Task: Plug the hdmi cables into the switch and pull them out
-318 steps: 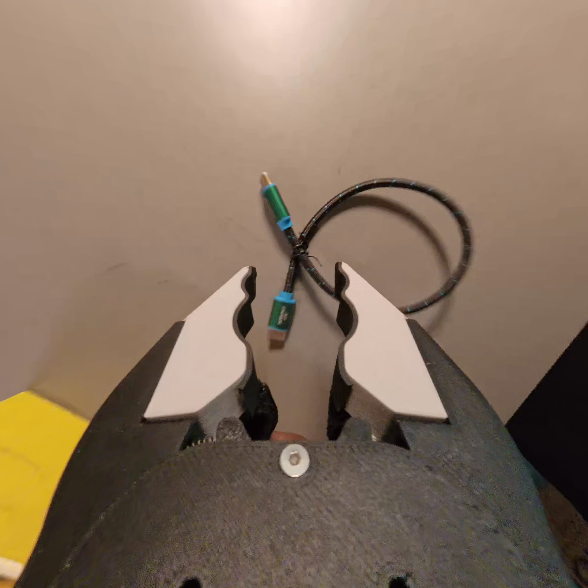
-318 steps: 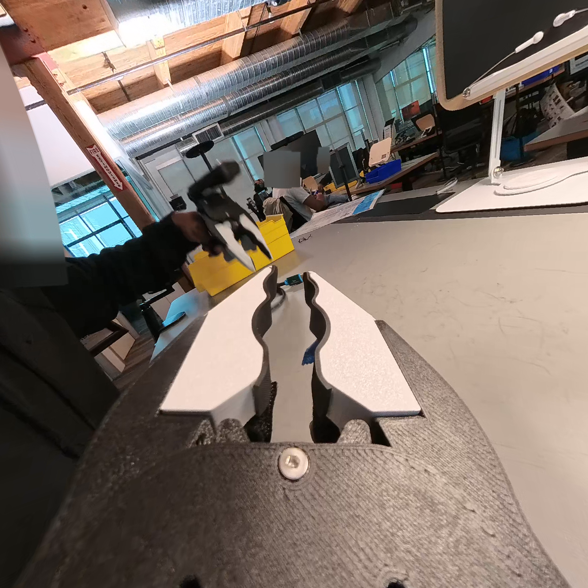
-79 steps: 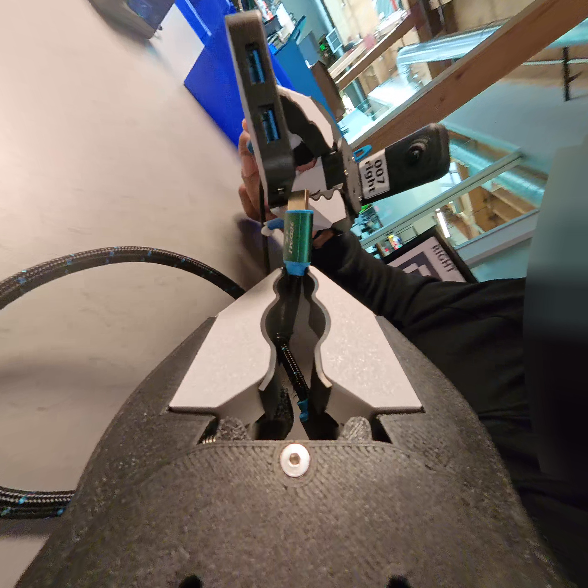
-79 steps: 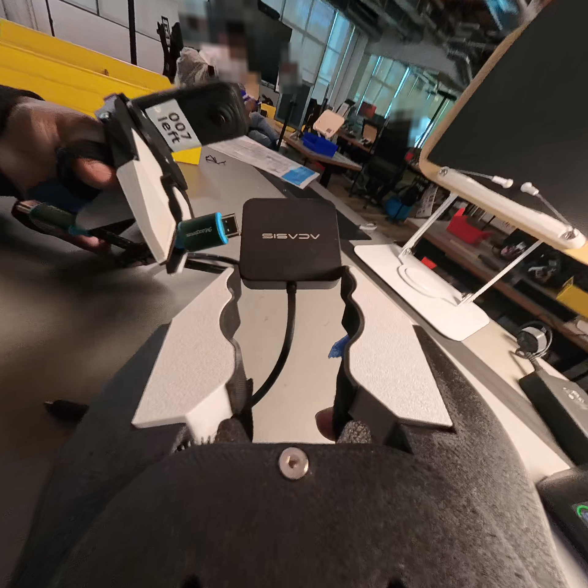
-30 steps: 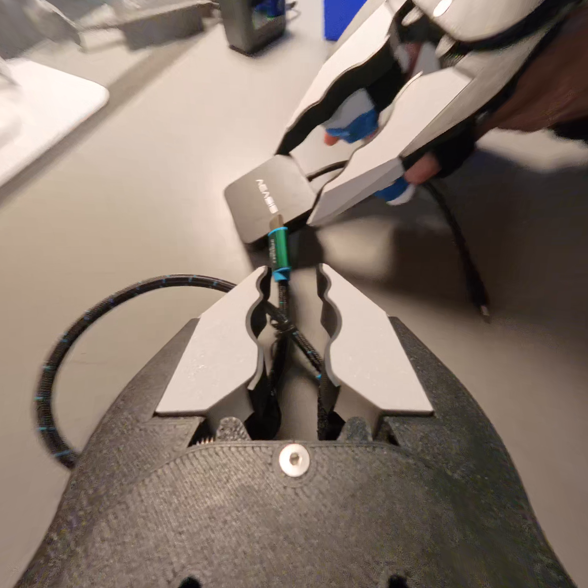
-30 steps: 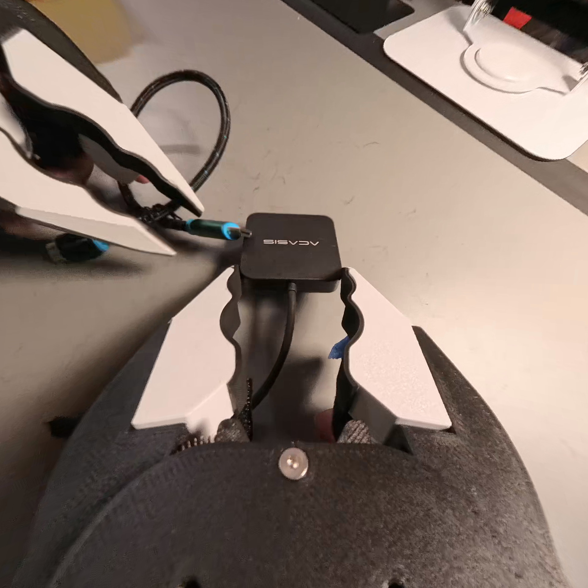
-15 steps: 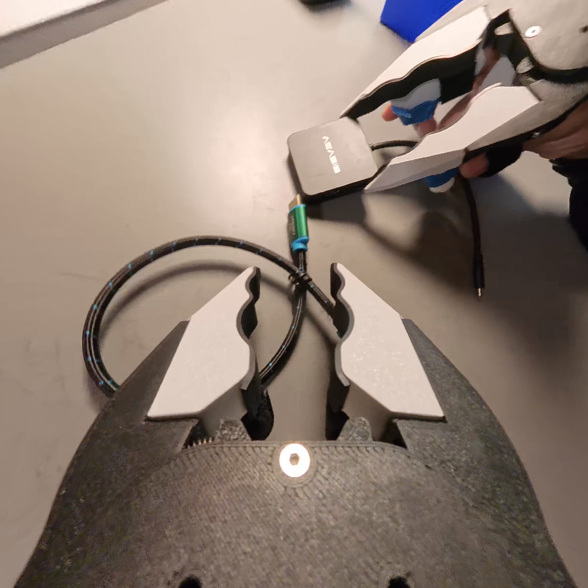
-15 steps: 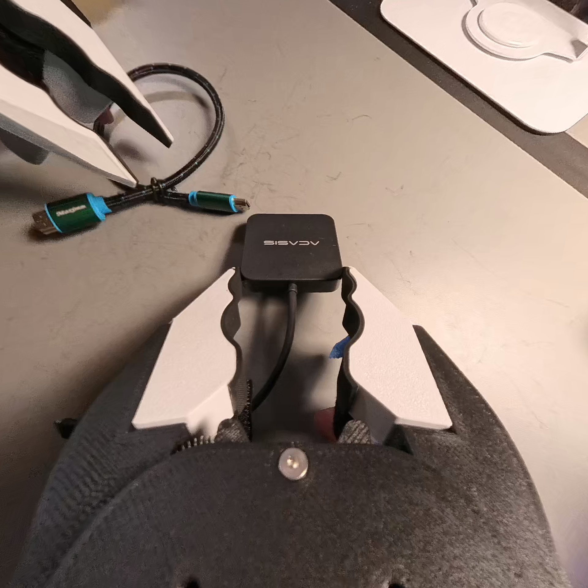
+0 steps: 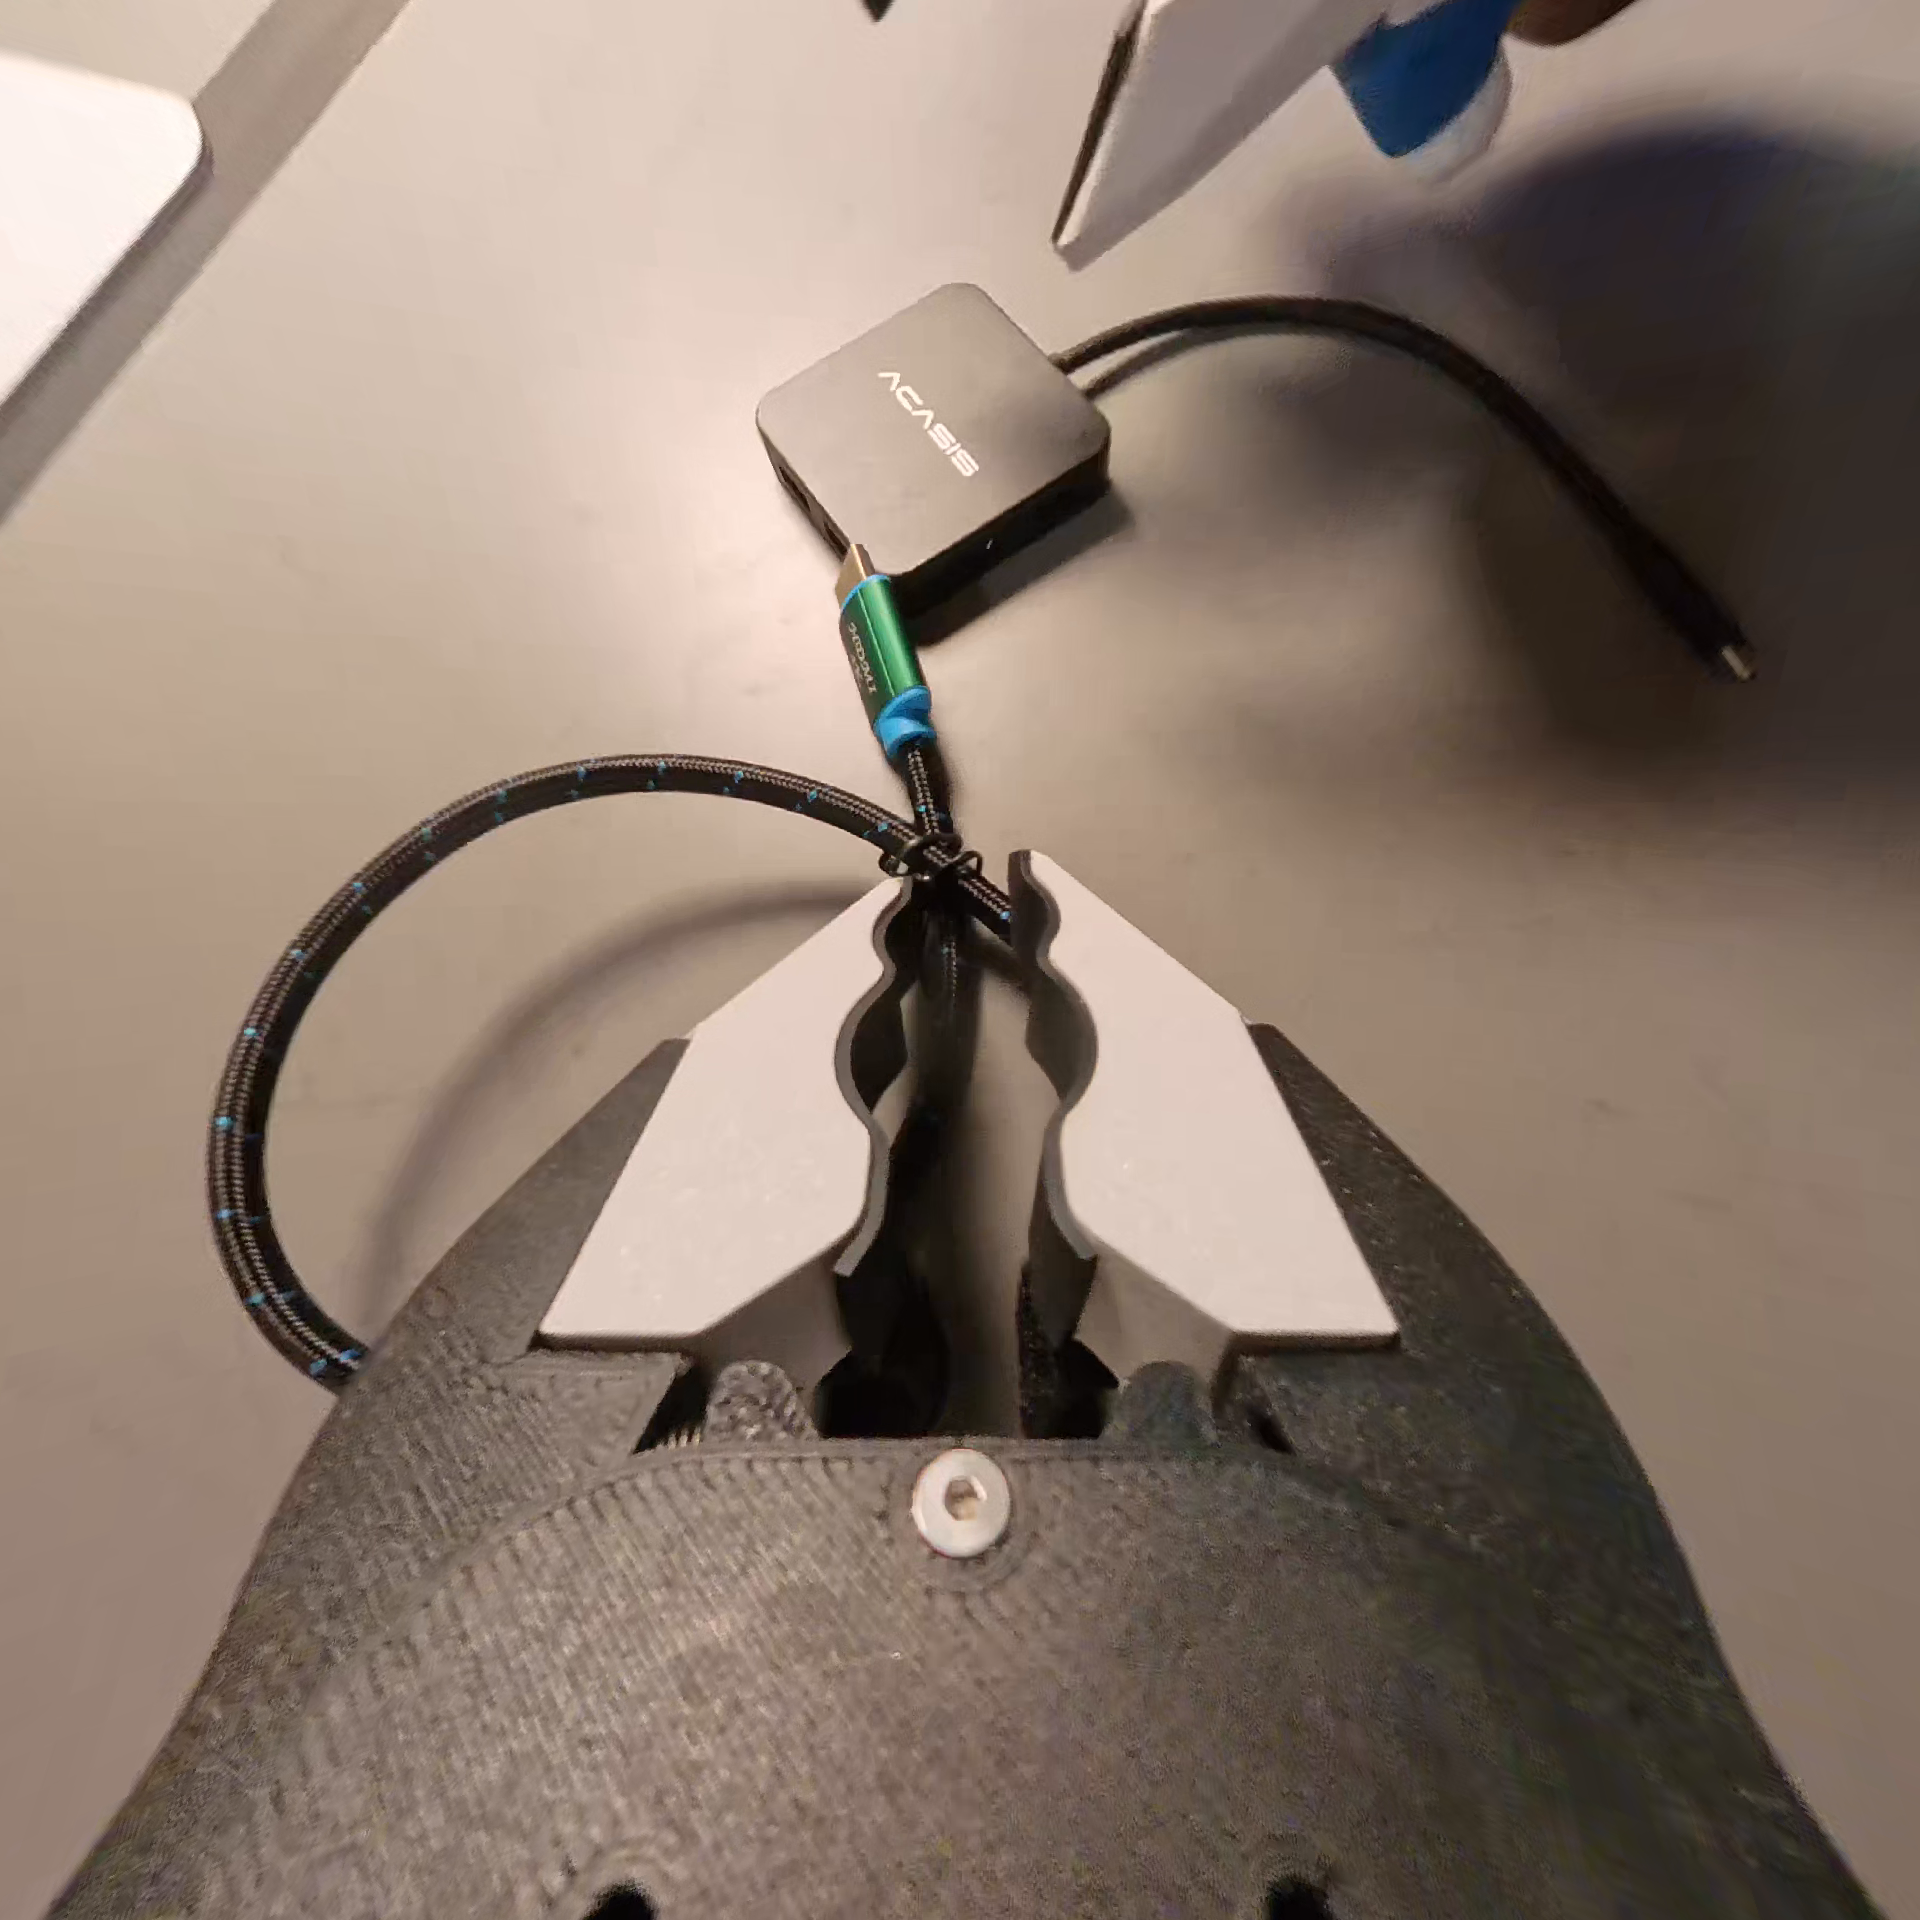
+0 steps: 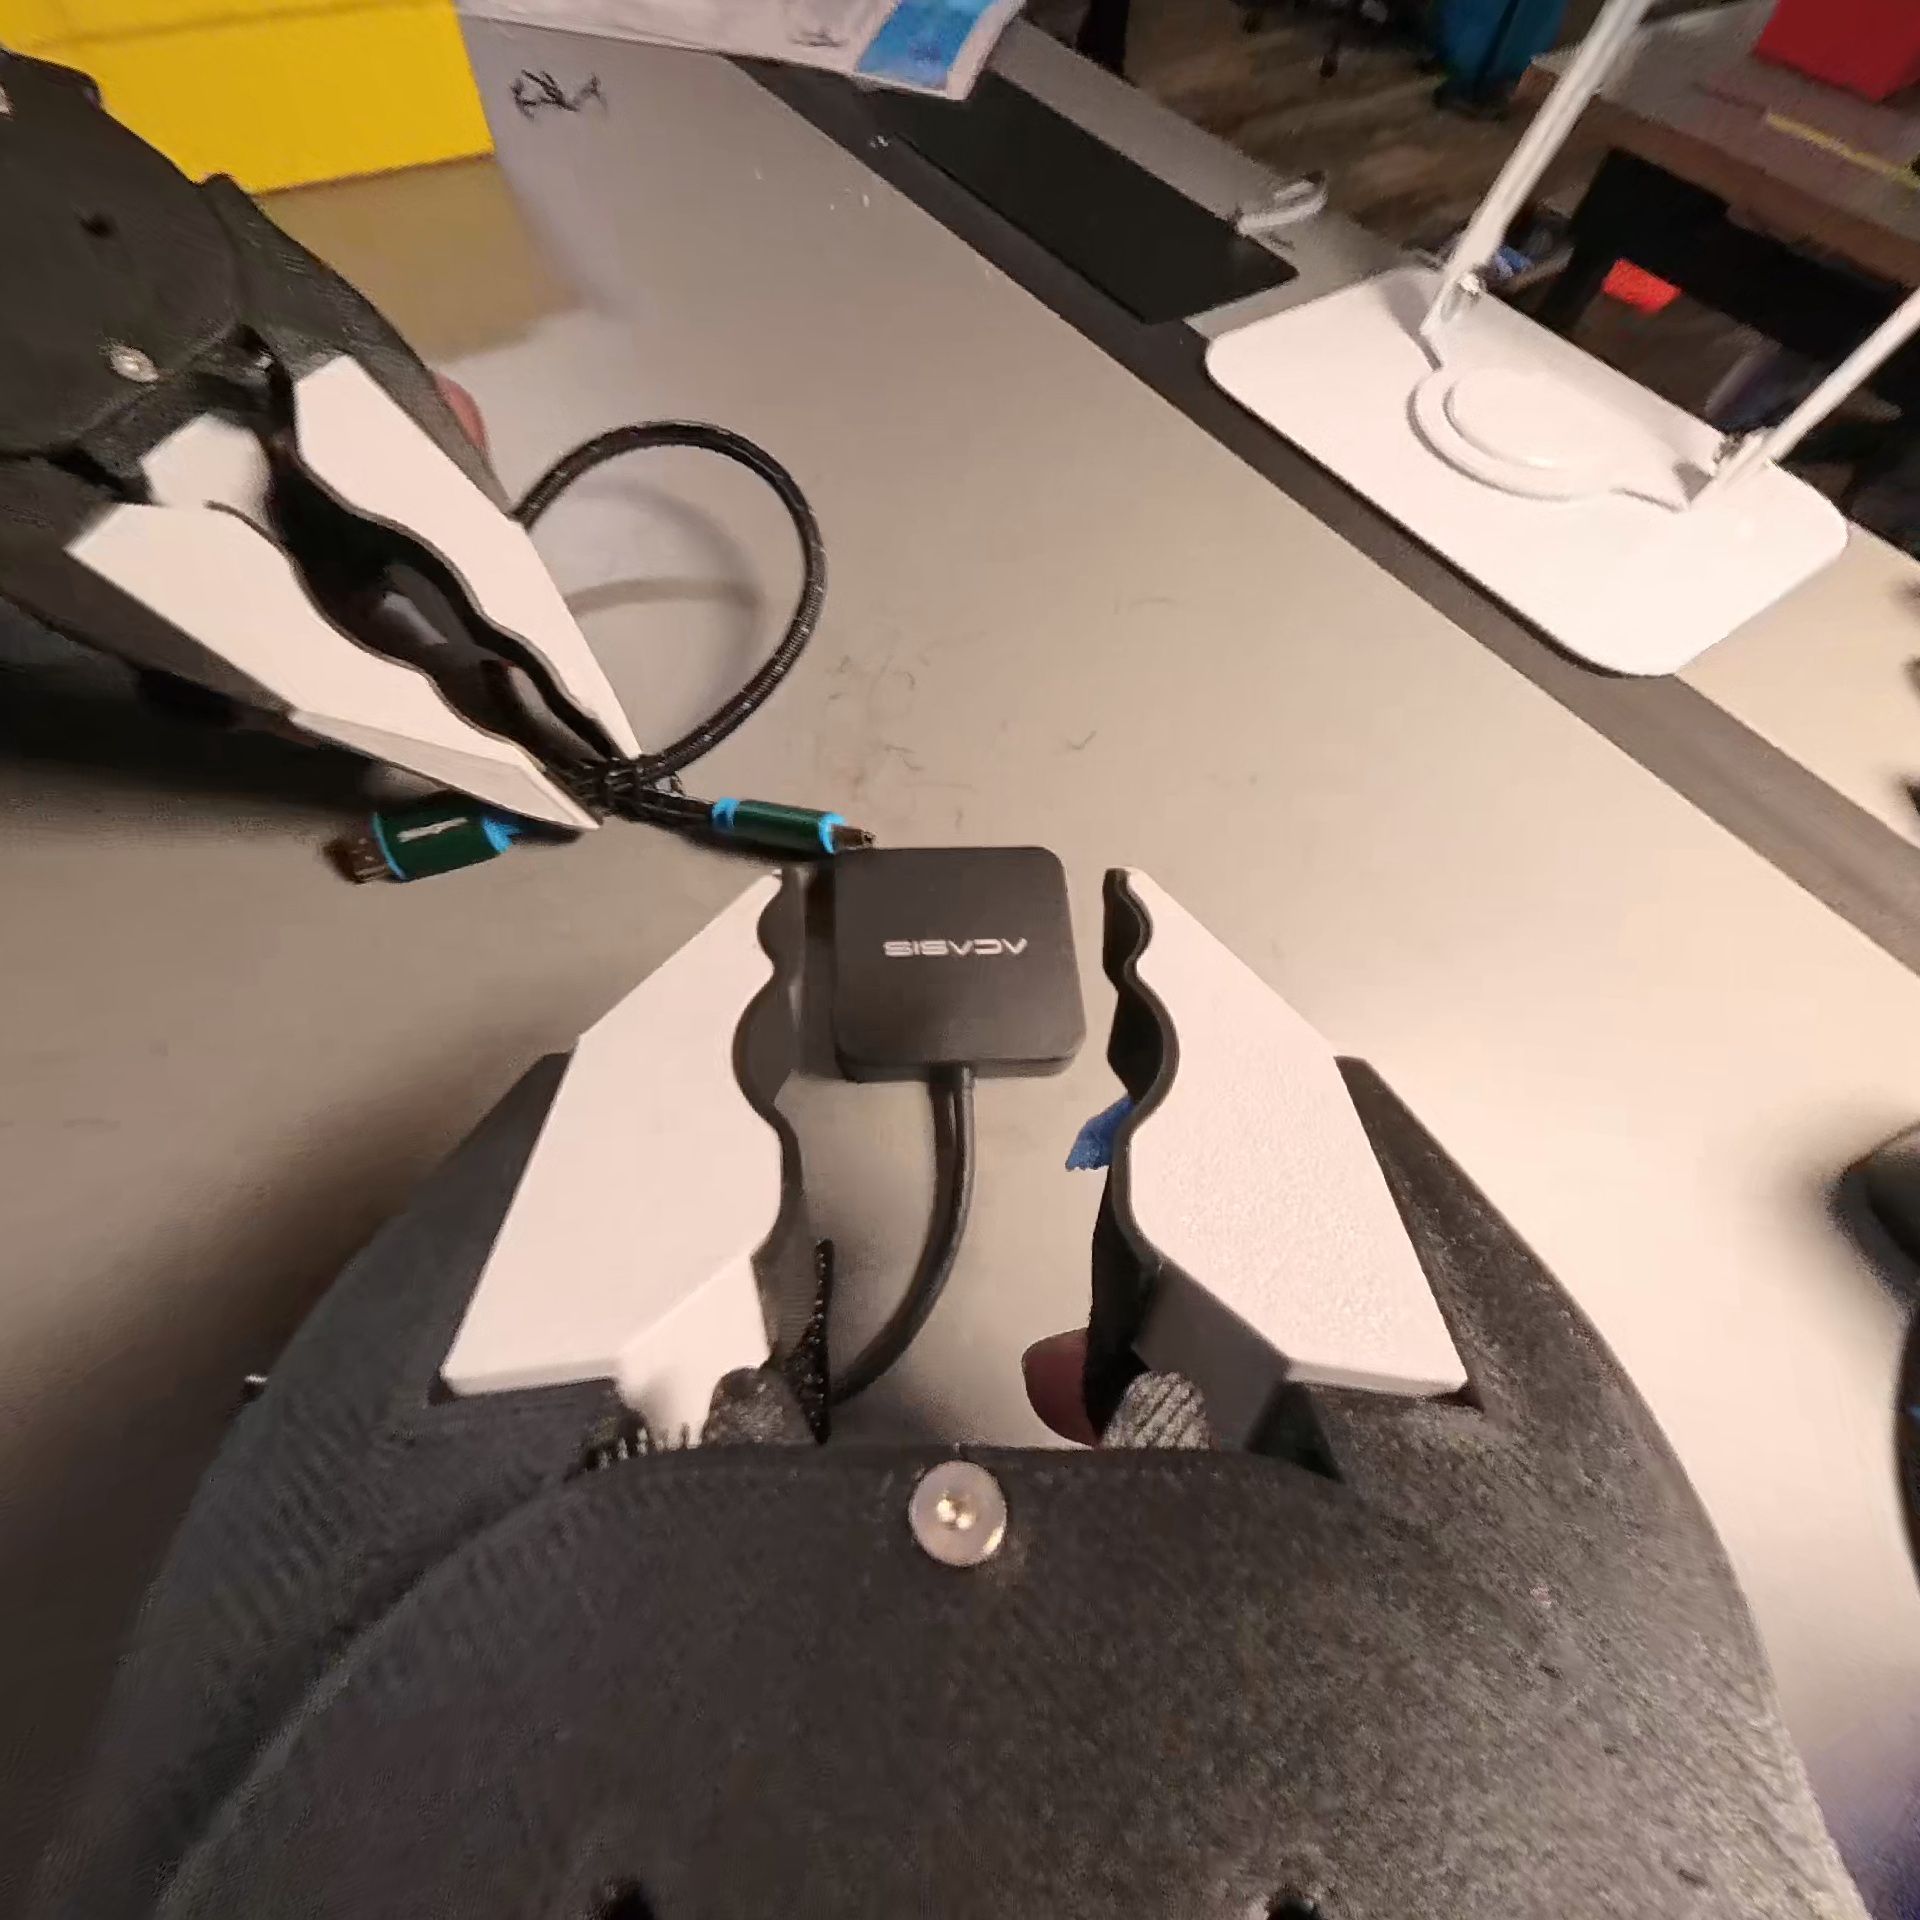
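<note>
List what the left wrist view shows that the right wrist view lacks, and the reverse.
Left view only: the free end of the switch's thin cord. Right view only: the HDMI cable's second green plug, a white lamp base, a yellow bin. Both: the black switch, the green plug at its edge, the braided cable loop and both tongs.

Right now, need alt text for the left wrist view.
Left gripper, nearly closed around a braided HDMI cable, points its green plug at a black switch on a grey table. The right gripper's finger hovers beyond.
</note>
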The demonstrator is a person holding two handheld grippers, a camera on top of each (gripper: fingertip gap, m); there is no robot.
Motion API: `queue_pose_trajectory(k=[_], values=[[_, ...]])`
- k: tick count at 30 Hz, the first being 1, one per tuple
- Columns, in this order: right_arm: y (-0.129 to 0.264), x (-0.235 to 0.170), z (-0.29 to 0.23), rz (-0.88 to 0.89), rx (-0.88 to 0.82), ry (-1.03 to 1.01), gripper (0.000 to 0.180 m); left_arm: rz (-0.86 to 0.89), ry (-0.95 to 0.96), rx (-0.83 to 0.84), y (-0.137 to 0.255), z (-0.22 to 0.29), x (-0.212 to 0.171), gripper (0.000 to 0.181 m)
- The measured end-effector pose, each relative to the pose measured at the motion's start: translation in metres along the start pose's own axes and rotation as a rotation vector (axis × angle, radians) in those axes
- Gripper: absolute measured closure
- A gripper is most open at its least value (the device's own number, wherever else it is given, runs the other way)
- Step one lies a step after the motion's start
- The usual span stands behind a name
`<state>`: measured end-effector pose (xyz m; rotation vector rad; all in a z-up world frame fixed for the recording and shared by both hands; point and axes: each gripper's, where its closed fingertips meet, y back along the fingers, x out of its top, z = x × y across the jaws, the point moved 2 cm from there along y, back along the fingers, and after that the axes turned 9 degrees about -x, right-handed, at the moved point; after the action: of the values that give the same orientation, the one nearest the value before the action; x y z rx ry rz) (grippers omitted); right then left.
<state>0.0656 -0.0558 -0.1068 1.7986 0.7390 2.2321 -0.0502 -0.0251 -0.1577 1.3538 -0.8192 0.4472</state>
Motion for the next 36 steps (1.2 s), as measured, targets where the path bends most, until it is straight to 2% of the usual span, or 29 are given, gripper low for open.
queue_pose_trajectory(k=[1, 6, 9, 14, 15, 17, 20, 23, 29, 33, 36], values=[[-0.001, 0.0, -0.006, 0.006, 0.025, 0.021, 0.118, -0.005, -0.035, -0.001, 0.0, 0.001, 0.0, 0.164], [-0.006, -0.009, -0.048, 0.027, 0.168, 0.234, 0.117, -0.023, -0.223, -0.082, 0.005, 0.015, -0.002, 0.167], [-0.005, -0.017, -0.075, 0.026, 0.241, 0.389, 0.12, -0.027, -0.274, -0.148, 0.009, 0.024, -0.005, 0.168], [-0.017, -0.032, -0.089, -0.041, 0.169, 0.612, 0.144, -0.045, -0.261, -0.189, 0.015, 0.027, -0.009, 0.167], [-0.019, -0.032, -0.091, -0.038, 0.155, 0.628, 0.156, -0.05, -0.248, -0.178, 0.016, 0.026, -0.009, 0.166], [-0.021, -0.031, -0.095, -0.027, 0.155, 0.627, 0.164, -0.054, -0.217, -0.138, 0.018, 0.02, -0.007, 0.161], [-0.022, -0.03, -0.093, -0.026, 0.152, 0.619, 0.164, -0.105, -0.193, -0.137, 0.018, 0.022, -0.011, 0.157], [-0.022, -0.03, -0.089, -0.02, 0.151, 0.603, 0.164, -0.129, -0.243, -0.097, 0.018, 0.02, -0.014, 0.163], [-0.012, -0.018, -0.084, 0.035, 0.171, 0.554, 0.165, -0.063, -0.23, -0.074, 0.033, 0.005, -0.008, 0.174], [-0.01, -0.023, -0.065, 0.017, 0.133, 0.549, 0.165, -0.171, -0.231, 0.032, 0.047, -0.027, -0.035, 0.171], [-0.008, -0.023, -0.061, 0.032, 0.142, 0.537, 0.165, -0.161, -0.149, 0.057, 0.058, -0.049, -0.049, 0.17]])
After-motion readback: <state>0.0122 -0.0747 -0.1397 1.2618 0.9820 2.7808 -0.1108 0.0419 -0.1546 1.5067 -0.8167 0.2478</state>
